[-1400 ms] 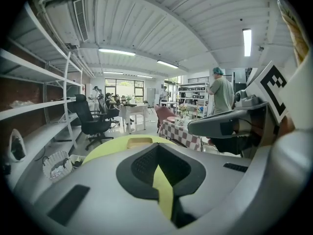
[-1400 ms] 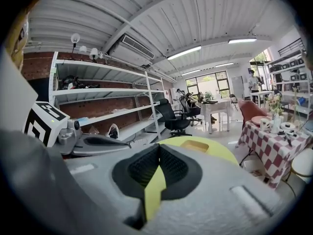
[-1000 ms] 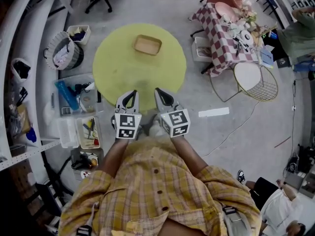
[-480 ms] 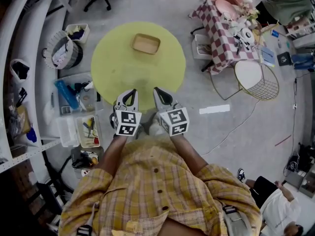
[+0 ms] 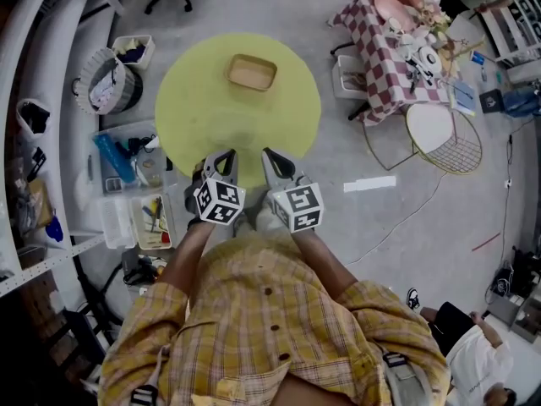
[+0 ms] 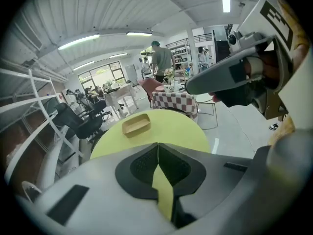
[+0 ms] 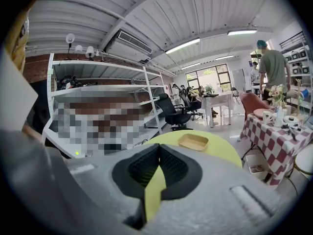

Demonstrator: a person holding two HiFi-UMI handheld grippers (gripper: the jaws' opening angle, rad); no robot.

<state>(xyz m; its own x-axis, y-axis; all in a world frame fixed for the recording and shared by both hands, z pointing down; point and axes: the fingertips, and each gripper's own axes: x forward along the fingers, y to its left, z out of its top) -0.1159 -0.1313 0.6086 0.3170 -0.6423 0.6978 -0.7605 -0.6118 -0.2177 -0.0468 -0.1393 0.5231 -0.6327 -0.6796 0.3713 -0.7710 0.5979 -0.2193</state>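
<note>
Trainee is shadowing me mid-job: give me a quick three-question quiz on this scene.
1. True or false: the left hand-held gripper and the right hand-held gripper both have their jaws apart.
2. How many things lie on the round yellow table?
3. Fill in: the table at the head view's upper right wears a red and white ___ cloth.
Key: 1 false, both are together; 2 one, the tan tray; 3 checked.
</note>
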